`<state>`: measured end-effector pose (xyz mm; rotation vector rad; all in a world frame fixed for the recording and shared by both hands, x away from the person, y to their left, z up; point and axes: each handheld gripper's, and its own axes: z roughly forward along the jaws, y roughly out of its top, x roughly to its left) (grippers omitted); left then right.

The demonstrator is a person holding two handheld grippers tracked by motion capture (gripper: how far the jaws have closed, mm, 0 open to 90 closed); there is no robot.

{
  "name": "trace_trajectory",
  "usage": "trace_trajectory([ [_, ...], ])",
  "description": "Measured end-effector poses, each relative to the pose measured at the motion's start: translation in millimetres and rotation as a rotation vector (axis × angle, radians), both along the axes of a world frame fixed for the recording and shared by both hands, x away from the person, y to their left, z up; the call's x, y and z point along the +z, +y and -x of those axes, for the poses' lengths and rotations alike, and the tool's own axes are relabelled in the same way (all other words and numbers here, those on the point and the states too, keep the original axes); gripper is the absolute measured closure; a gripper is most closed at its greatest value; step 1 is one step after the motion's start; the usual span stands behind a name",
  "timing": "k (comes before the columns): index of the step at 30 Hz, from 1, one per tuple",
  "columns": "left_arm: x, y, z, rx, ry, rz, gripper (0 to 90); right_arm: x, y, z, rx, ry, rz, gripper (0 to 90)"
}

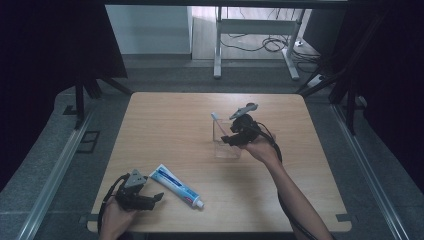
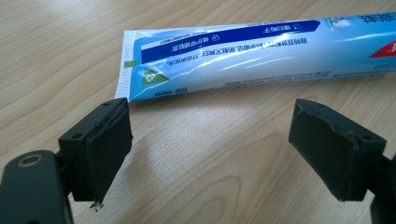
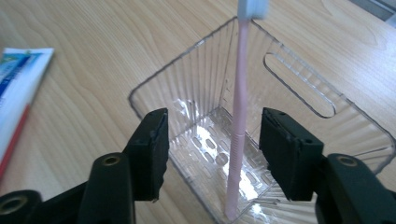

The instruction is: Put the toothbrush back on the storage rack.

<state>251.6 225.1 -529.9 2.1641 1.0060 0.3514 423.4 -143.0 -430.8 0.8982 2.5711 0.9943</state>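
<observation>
Two tools: your right tool (image 3: pixel 212 154) hangs over the clear bin (image 1: pixel 227 142), your left tool (image 2: pixel 210 149) rests low near the desk's (image 1: pixel 165 125) front edge
Toothbrush (image 3: pixel 240 116): stands in the bin, head up, leaning on the far wall
Right tool state: spread, pads either side of the handle and off it
Left tool state: spread wide, nothing between the pads
Toothpaste tube (image 2: pixel 243 51): lies flat on the desk, just beyond your left tool
Done: brush looks delivered
Left: likely the tube into the bin
</observation>
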Motion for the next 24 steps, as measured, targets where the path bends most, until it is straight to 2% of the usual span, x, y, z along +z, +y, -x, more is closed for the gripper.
trace_trajectory([
  [4, 0.6, 0.1, -0.1, 0.007, 0.001, -0.004, 13.5, 3.8, -4.0, 4.6, 0.009, -0.008, -0.01, 36.5],
  [9, 1.7, -0.3, -0.1, 0.028, 0.003, -0.011, 13.5, 12.4, -15.3, 14.4, 0.016, -0.028, -0.045, 30.6],
  [11, 1.9, -0.7, -0.3, 0.038, 0.008, -0.009, 13.7, 14.3, -18.5, 18.1, 0.013, -0.025, -0.037, 29.1],
  [24, 3.0, -3.0, -0.6, 0.054, 0.027, -0.02, 15.5, 15.1, -43.2, 43.6, -0.001, -0.061, -0.051, 28.2],
])
